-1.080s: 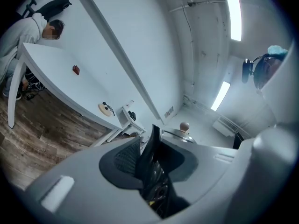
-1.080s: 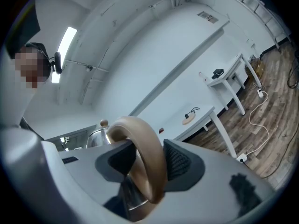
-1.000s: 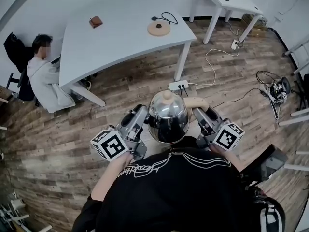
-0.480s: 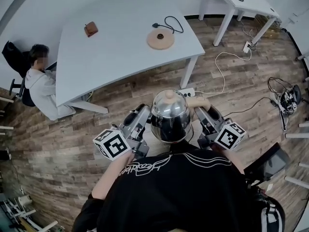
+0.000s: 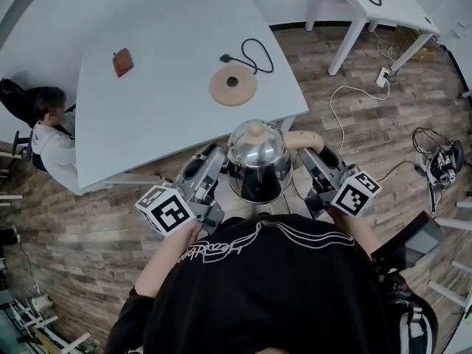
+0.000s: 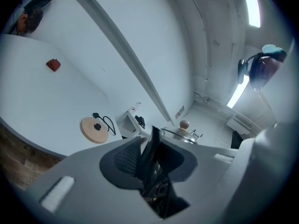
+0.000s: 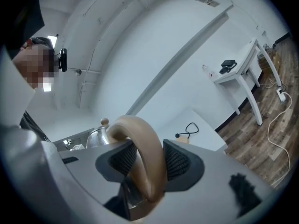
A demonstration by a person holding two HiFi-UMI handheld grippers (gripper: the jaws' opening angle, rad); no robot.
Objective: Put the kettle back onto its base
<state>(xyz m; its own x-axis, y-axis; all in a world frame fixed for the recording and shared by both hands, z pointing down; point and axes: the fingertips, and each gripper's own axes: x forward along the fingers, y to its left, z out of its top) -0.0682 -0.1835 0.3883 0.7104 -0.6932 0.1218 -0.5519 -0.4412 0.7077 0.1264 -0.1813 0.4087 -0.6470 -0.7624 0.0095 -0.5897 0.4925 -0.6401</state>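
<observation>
A steel kettle [image 5: 257, 164] with a wooden lid knob hangs between my two grippers, just short of the white table's near edge. My left gripper [image 5: 219, 166] is shut on its dark spout side [image 6: 150, 155], seen as a thin dark piece clamped between the pads. On the other side my right gripper [image 5: 307, 158] is shut on the curved wooden handle [image 7: 142, 148]. The round wood-coloured base [image 5: 233, 85] lies on the table [image 5: 162, 116] ahead of the kettle, with a black cord [image 5: 254, 50] coiled behind it. The base [image 6: 94, 129] also shows in the left gripper view.
A small brown object [image 5: 122, 62] lies at the table's far left. A person [image 5: 46, 135] sits at the table's left side. A second white table [image 5: 394, 2] stands at the back right. Cables [image 5: 354, 91] run over the wood floor, with gear [image 5: 436, 153] at the right.
Both grippers and the kettle have moved forward to the table's edge. The base now lies much nearer the kettle. Both grips look unchanged.
</observation>
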